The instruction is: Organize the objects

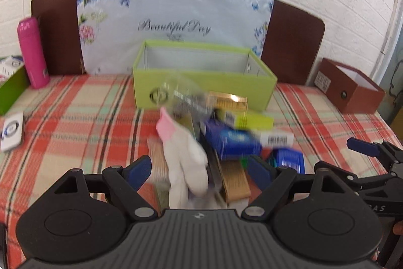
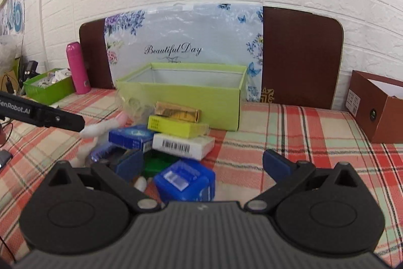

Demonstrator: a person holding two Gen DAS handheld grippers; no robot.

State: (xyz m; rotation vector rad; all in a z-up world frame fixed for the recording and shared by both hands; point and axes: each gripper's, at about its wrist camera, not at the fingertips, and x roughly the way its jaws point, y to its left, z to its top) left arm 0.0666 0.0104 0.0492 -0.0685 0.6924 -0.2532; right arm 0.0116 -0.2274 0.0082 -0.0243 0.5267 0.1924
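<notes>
1. Blue-padded left claw is spread wide w/ nothing gripped; it hangs low over the pile, the white-and-pink sock lying between its fingers.
2. My right claw is also wide open, holding nothing, level above the plaid table, its left finger over the pile's edge.
3. Pile sits just in front of the green box: gold box, yellow box, white barcode box, blue boxes, blue plastic case.
4. Green box looks empty inside, far as I can see.
5. Brown box stands open at far right; contents can't tell.
6. Pink bottle upright at left.
</notes>
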